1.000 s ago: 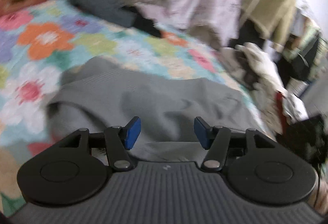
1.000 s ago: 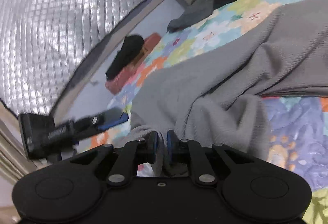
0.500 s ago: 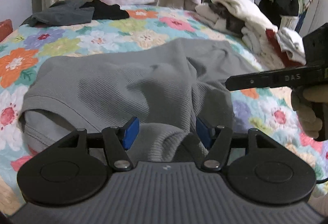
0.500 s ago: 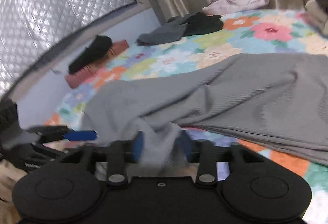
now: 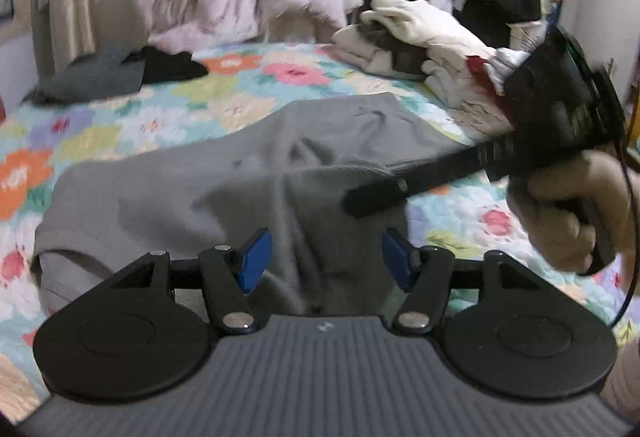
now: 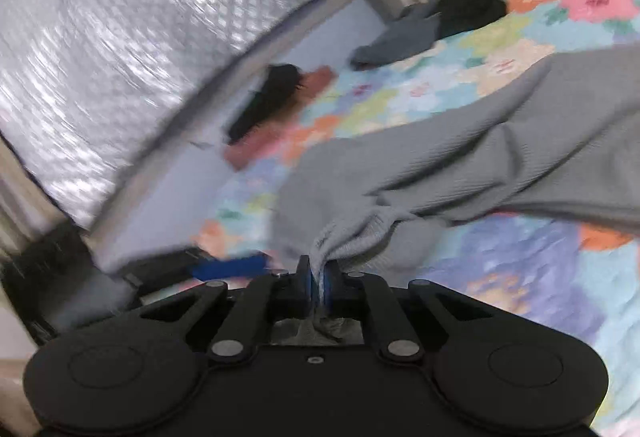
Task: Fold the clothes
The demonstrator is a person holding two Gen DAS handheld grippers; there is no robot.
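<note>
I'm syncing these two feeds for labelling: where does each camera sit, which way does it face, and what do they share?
Left wrist: on the left gripper, open, facing across the bed toward a clothes pile; the person's hand shows.
Right wrist: on the right gripper, shut on the grey garment, facing the quilted window cover.
Shared: the grey garment, the floral bedspread and each other's gripper.
</note>
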